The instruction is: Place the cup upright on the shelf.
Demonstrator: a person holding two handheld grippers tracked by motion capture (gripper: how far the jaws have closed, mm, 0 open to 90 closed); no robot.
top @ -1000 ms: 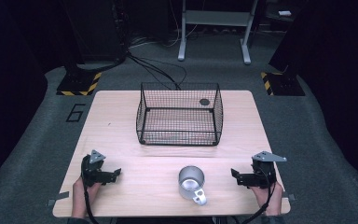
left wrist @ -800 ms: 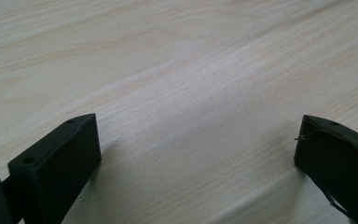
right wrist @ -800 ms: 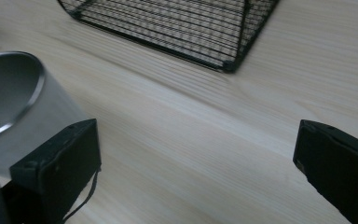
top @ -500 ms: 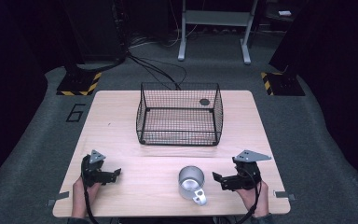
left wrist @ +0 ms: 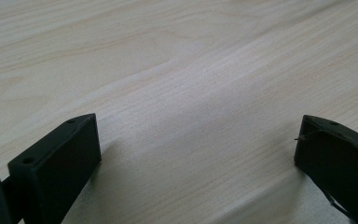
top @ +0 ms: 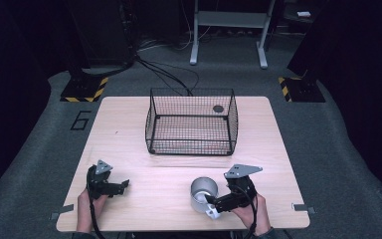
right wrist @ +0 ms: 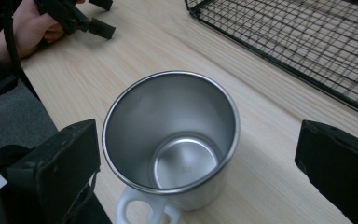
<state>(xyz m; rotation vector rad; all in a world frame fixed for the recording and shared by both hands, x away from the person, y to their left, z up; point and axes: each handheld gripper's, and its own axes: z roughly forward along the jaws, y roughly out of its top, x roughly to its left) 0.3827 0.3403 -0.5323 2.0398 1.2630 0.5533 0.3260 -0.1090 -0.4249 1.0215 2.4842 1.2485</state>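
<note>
A steel mug (top: 202, 193) with a white handle (top: 212, 212) stands upright and empty near the table's front edge. My right gripper (top: 213, 204) is open right beside it, at the handle side; its jaws stand wide to either side of the mug (right wrist: 171, 140) in the right gripper view. The left gripper (top: 123, 184) rests open on the table at the front left, with bare wood between its jaws (left wrist: 196, 140).
A black wire basket (top: 191, 124) sits at the middle back of the wooden table (top: 129, 129), with a small dark disc (top: 218, 108) inside. The other hand with its gripper (right wrist: 77, 18) lies far off in the right gripper view. Grey floor surrounds the table.
My right gripper has moved left from the table's right side up to the mug. The left gripper has stayed put.
</note>
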